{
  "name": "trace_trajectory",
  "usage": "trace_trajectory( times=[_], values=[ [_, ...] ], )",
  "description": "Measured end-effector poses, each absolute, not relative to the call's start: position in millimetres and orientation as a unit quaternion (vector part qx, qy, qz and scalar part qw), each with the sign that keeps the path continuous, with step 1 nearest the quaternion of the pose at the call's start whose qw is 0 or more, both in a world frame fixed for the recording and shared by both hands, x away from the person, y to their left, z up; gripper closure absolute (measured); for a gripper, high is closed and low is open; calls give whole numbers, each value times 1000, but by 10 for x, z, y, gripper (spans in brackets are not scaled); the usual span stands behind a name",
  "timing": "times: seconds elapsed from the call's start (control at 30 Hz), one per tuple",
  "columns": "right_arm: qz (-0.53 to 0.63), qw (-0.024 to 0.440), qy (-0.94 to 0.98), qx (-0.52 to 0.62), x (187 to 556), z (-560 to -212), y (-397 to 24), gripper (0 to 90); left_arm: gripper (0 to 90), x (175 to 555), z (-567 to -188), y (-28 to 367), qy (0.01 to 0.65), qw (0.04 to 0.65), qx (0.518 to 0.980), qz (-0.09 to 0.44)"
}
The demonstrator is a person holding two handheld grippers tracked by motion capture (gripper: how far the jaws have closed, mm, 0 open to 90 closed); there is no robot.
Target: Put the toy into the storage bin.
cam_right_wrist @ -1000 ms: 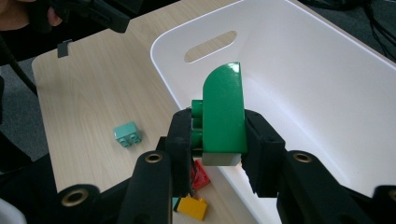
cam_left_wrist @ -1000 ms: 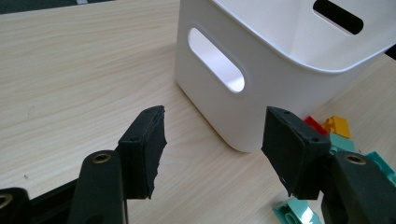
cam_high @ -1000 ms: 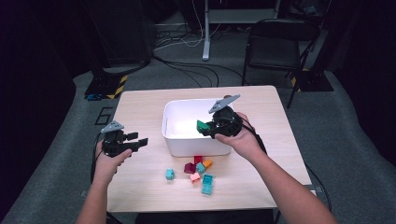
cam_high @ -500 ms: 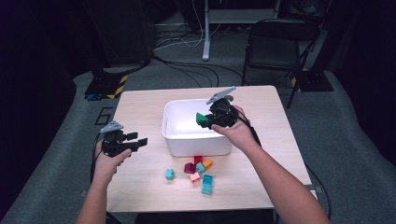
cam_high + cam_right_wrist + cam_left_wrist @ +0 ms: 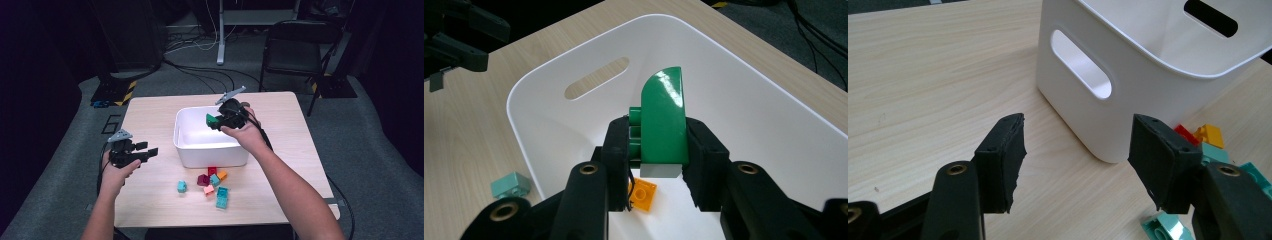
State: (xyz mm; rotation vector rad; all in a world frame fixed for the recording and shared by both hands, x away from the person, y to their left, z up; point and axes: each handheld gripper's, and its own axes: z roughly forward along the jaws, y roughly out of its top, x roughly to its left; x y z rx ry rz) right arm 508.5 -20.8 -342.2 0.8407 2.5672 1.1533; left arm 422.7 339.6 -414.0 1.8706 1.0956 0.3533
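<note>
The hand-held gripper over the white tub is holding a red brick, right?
Not quite: the brick is green, not red. The right gripper view shows it clamped in the right hand-held gripper above the white tub, and the high view shows the same.

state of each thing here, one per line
green brick: clamped upright in the right tongs, over the bin
left tongs: open, empty, above the table
white bin: upright, one orange brick inside
loose bricks: clustered on the table before the bin
</note>
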Motion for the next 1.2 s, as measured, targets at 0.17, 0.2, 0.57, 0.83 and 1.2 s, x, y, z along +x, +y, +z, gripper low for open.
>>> trace_trajectory(
  times=[0.17, 0.2, 0.57, 0.83, 1.2],
  values=[
    [389, 102, 869, 289, 5164, -3439, -121, 660, 390, 4230, -4142, 3398, 444, 455, 759, 143],
    [390, 102, 868, 290, 5179, -3444, -102, 659, 390, 4230, -4143, 3399, 443, 454, 759, 142],
    [384, 113, 871, 285, 5373, -3521, 39, 659, 390, 4237, -4150, 3413, 444, 454, 759, 142],
    [375, 114, 876, 279, 5496, -3659, 107, 659, 390, 4242, -4159, 3415, 444, 455, 759, 141],
    [362, 105, 882, 284, 5546, -3808, 240, 657, 390, 4244, -4160, 3422, 444, 456, 759, 141]
  ],
)
